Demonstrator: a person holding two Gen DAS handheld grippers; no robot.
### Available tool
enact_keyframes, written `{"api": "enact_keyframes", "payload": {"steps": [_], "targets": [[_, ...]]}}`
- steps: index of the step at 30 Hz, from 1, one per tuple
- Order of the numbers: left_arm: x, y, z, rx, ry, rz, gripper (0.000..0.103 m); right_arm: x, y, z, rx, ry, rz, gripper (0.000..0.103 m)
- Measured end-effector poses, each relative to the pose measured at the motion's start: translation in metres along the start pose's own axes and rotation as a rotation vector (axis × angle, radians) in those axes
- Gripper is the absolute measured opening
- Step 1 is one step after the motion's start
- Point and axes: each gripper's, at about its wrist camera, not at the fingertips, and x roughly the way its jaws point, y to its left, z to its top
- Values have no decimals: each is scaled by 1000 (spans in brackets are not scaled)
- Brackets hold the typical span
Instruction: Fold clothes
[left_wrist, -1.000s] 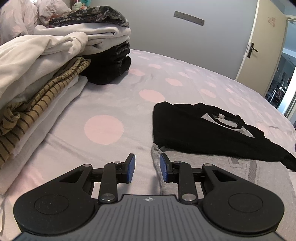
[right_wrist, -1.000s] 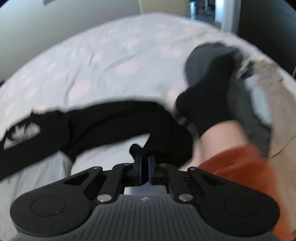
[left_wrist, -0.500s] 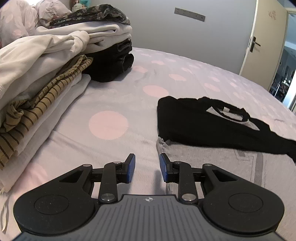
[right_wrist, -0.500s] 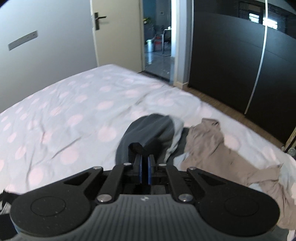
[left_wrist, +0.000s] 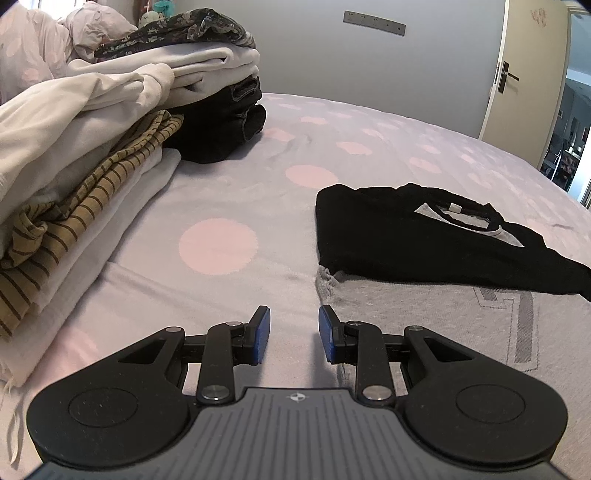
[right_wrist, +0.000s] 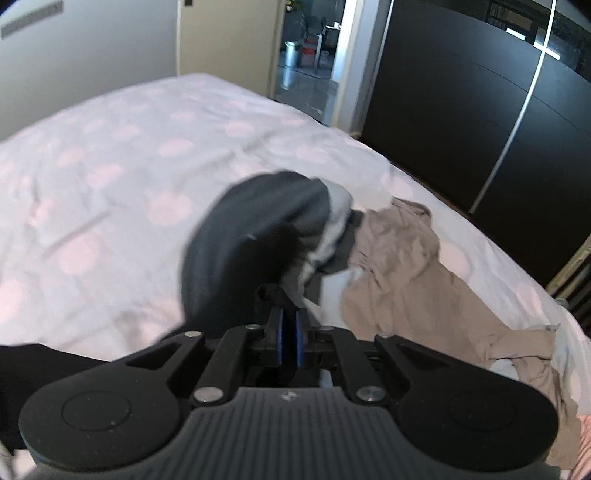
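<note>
Two tools show: the left tool (left_wrist: 293, 334) hovers released, blue pads apart with nothing between, over a grey garment (left_wrist: 424, 314) on the spotted bed (left_wrist: 221, 206). Its black sleeves (left_wrist: 424, 240) are folded across, long axis left-right; a white neck label is unreadable. The right tool (right_wrist: 289, 341) is clenched, pads nearly touching, near dark blurred clothes (right_wrist: 258, 240)

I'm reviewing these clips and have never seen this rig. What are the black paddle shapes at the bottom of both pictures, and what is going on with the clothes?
Each black shape is a hand-held gripper; a camera on it looks forward along its two fingers. No robot arm is involved: a person holds one in each hand. The left gripper is open and empty above a bed, beside a black-and-grey shirt and stacks of folded clothes. The right gripper looks shut; the blur hides whether it grips fabric. Ahead lie a dark garment and a crumpled beige garment.
</note>
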Motion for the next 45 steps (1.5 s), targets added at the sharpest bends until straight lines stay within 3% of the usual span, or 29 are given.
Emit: {"api": "enact_keyframes", "payload": {"steps": [4,9,14,18,28,31,39,45], "targets": [[-1,-4,-1,19,11,10,33,7,-14,-1,-58,3,-8,14],[-10,-10,-4,63,13,36,33,-3,-26,-4,-291,-26,92,15],[-25,-11,-3,62,0,55,33,-19,-18,-33,-697,-33,169,26],[-33,-9,-5,39,8,68,33,-19,-13,-64,-877,10,251,26],[-51,-13,-13,56,22,119,33,9,-3,-94,-923,34,264,22],[-52,-15,-13,57,26,123,33,21,-7,-92,-901,41,221,22],[-56,-22,-15,64,31,115,33,25,-15,-95,-848,21,265,25],[-62,-19,-18,52,43,124,33,42,-14,-94,-766,45,251,18]]}}
